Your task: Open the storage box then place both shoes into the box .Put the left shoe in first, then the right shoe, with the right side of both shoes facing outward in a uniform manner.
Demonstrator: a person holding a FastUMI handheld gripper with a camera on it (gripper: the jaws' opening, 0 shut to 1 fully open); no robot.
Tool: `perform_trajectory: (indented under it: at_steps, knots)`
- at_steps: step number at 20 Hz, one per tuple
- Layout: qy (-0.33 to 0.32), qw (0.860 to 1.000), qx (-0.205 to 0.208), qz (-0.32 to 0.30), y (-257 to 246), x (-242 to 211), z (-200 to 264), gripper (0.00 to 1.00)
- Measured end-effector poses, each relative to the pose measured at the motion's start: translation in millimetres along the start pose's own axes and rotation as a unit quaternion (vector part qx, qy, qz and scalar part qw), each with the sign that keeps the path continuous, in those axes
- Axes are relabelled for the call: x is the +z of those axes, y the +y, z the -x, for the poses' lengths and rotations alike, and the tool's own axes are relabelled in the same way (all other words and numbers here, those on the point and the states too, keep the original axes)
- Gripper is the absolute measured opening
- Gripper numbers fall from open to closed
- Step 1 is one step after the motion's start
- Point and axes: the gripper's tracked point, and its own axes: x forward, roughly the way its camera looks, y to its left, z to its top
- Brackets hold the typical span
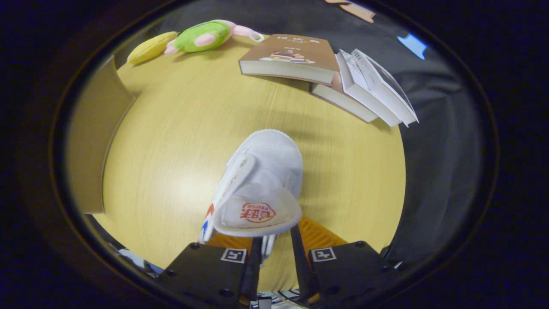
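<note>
Between the fingers of the gripper (274,244), a white shoe (257,189) hangs above the wooden table (171,163), jaws clenched on its heel end (toe pointing far). This looks like the carrying step; next it must go into the box (92,141) at left, right side outward.

round yellow wood-grain table (171,141) under soft overhead light, pale glare near the middle. dark cloth wall (441,141) behind and to the right, creased. tan panel (92,141) upright at the left, touching the tabletop. books (326,71) fanned along the far right rim, overlapping. green plush (201,36) and yellow plush (150,47) side by side at the far edge.
</note>
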Motion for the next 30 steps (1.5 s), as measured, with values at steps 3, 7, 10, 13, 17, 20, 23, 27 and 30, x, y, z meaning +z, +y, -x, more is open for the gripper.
perform_trajectory:
  at_steps: [3, 7, 10, 13, 17, 20, 23, 27, 30]
  knots:
    - [0.008, 1.000, -0.016, -0.026, 1, 1, -1, 0.35]
    - [-0.025, 0.994, -0.066, 0.082, -13, 1, -2, 0.22]
    - [-0.035, 0.993, -0.066, 0.089, -10, 2, 3, 0.13]
    - [-0.036, 0.996, -0.035, 0.070, -1, 2, 6, 0.04]
    - [-0.035, 0.998, 0.018, 0.048, 21, -7, 19, 0.04]
    - [-0.039, 0.998, 0.047, 0.034, 36, -9, 42, 0.04]
    - [-0.045, 0.995, 0.079, 0.034, 50, -5, 79, 0.04]
    - [-0.075, 0.989, 0.124, 0.040, 78, 8, 153, 0.04]
    - [-0.099, 0.981, 0.160, 0.056, 112, 22, 211, 0.04]
